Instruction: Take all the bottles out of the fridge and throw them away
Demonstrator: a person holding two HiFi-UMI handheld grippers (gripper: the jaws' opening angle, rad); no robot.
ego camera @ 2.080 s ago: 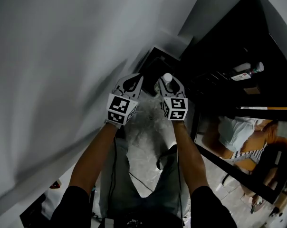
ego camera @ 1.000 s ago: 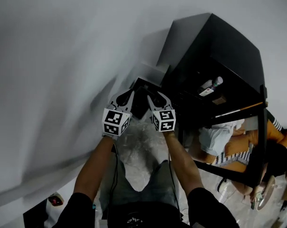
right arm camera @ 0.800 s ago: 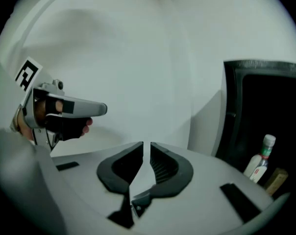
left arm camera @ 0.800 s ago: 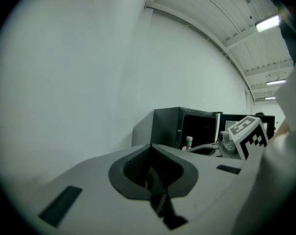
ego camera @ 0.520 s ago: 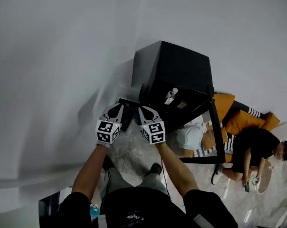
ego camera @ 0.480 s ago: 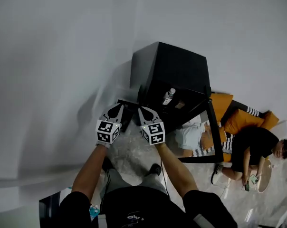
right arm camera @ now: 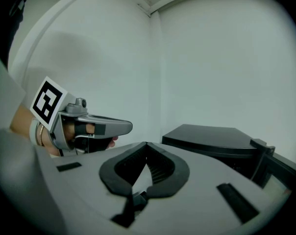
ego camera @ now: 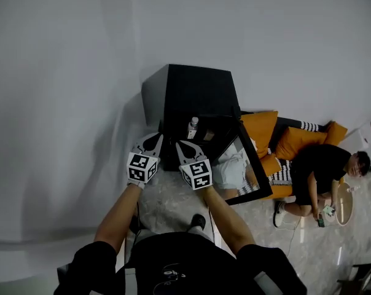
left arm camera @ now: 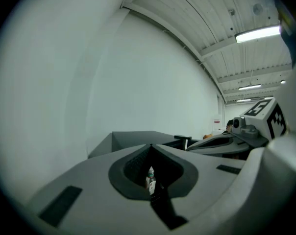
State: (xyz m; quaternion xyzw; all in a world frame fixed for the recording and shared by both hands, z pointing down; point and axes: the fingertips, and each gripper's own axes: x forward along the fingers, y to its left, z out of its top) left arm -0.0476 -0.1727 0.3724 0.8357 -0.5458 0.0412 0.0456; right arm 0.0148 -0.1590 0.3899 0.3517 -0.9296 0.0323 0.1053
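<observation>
1. Fridge (ego camera: 195, 91): black cabinet, standing on the pale floor (ego camera: 308, 244) against a white wall. Its glass-fronted door (ego camera: 250, 165) is swung open toward the right of the head view.
2. Bottle (ego camera: 193, 125): one, small, pale-capped, upright inside the open fridge near the front of the compartment. We note that neither tool touches it. In the left gripper view it shows only far off, through the hollow behind the closed tips.
3. Left hand-held gripper (ego camera: 157, 137): clenched, jaw tips meeting, nothing between them. We find it in front of the fridge, at the left side of the opening and apart from the bottle, marker cube toward the head camera.
4. Right hand-held gripper (ego camera: 180, 145): clenched likewise, tips together and empty. It sits just beside the left one, pointing the same way toward the fridge.
5. Sofa (ego camera: 262, 128): orange, beyond the open door at the right of the head view, well apart from both tools.
6. Person (ego camera: 324, 168): in dark clothing, sitting at the sofa.
7. Ceiling lamps (left arm camera: 258, 33): long strips, lit, recorded in the left gripper view only.
</observation>
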